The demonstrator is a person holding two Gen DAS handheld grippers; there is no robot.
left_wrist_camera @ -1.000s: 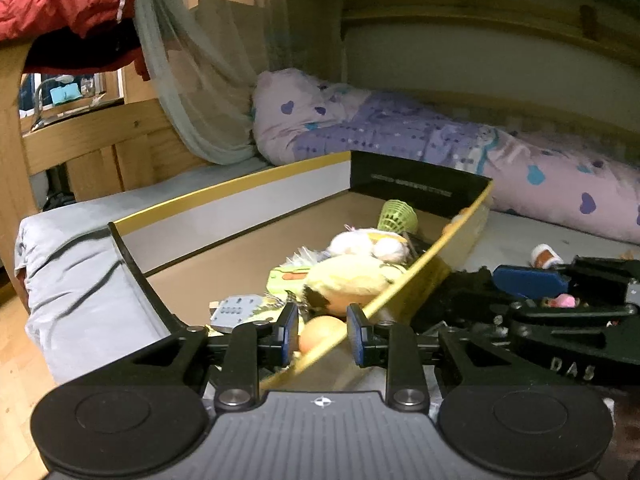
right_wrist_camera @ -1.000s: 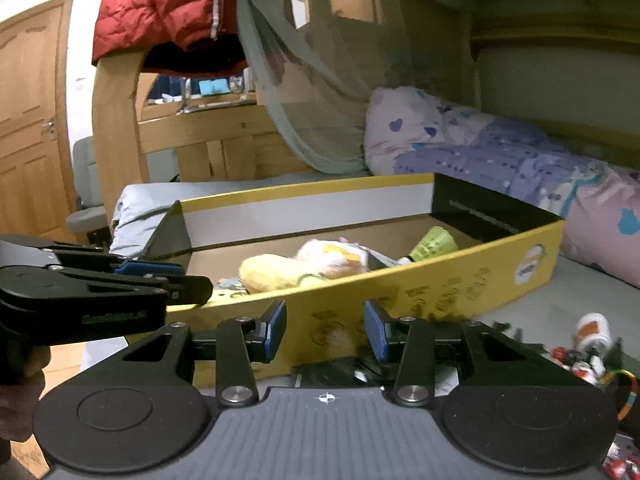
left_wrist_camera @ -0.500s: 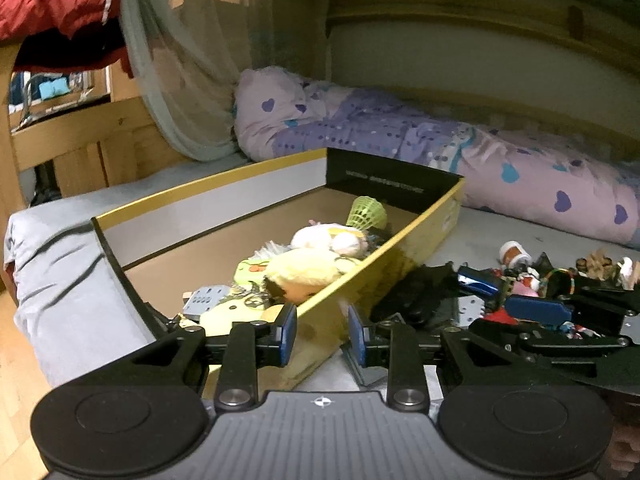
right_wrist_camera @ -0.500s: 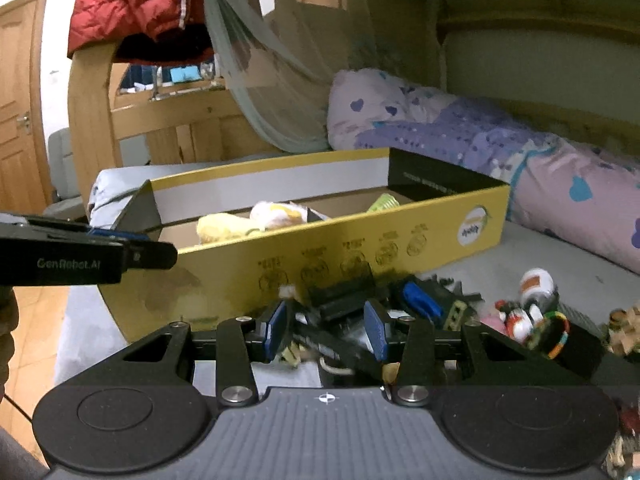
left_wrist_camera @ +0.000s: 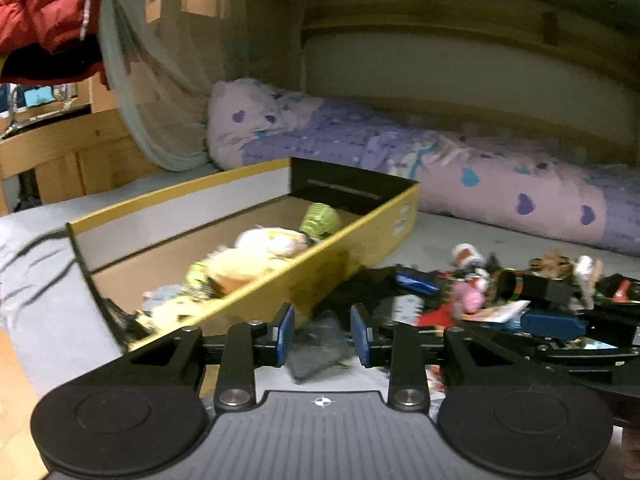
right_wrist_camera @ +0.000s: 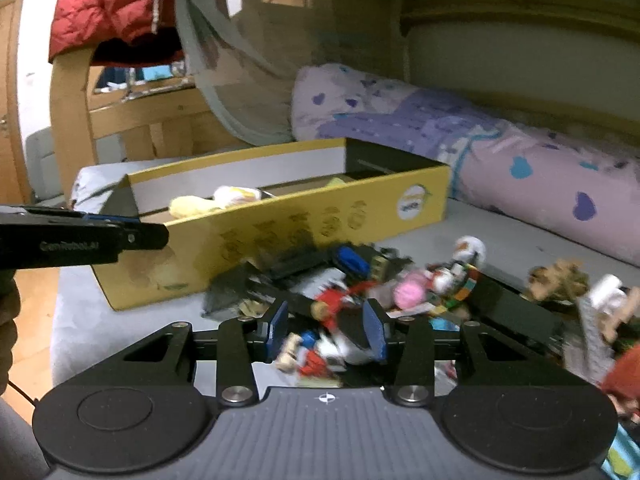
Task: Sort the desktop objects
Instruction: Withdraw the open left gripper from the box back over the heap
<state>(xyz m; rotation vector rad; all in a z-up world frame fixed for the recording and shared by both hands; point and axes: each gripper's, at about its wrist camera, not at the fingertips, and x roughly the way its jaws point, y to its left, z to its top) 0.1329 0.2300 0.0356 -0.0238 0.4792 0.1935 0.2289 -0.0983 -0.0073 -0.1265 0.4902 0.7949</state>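
Note:
A yellow cardboard box [left_wrist_camera: 280, 280] lies on the grey bed sheet with plush toys [left_wrist_camera: 240, 264] and a green shuttlecock [left_wrist_camera: 320, 218] inside. To its right is a heap of small toys and black parts [left_wrist_camera: 480, 296]. My left gripper [left_wrist_camera: 323, 334] hovers just outside the box's near wall, above a dark flat piece [left_wrist_camera: 320, 346]; its jaws are opening with nothing pressed between them. My right gripper [right_wrist_camera: 326, 332] hangs over the heap [right_wrist_camera: 400, 292], its jaws wide and closing, with the pads touching nothing. The box [right_wrist_camera: 300, 224] is left of it.
A purple quilt with hearts [left_wrist_camera: 500, 176] runs along the wall behind. A wooden bed frame [right_wrist_camera: 72, 120] with a red jacket [right_wrist_camera: 104, 4] and a hanging net [left_wrist_camera: 160, 92] stands at left. The mattress edge drops to a wooden floor at lower left.
Both views have swung right, away from the box and toward the toy heap. The left jaws stand slightly wider than before. The box has not moved.

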